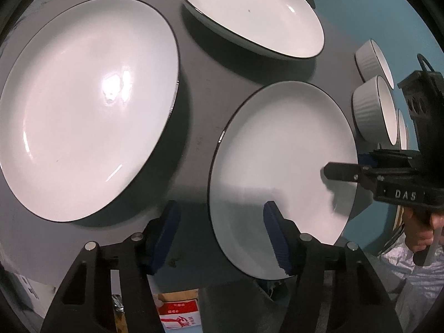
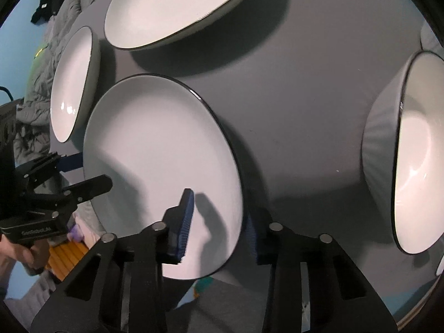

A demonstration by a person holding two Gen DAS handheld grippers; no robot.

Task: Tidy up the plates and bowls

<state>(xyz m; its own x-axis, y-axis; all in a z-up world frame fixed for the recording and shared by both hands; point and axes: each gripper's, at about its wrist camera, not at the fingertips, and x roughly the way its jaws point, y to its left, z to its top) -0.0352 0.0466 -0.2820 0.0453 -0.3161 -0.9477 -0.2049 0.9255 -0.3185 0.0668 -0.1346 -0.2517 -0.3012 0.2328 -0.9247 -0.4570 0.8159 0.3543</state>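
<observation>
A small white plate with a dark rim lies near the front edge of the grey table. My left gripper is open, with its jaws astride the plate's near-left rim. My right gripper is open, with its jaws astride the opposite rim; it shows in the left wrist view. A large white plate lies to the left and another large plate at the back. Two ribbed white bowls stand at the right.
A large bowl stands close on the right in the right wrist view. The table's front edge runs just below both grippers. A red and white box lies below the table. Grey bedding lies beyond the table's left side.
</observation>
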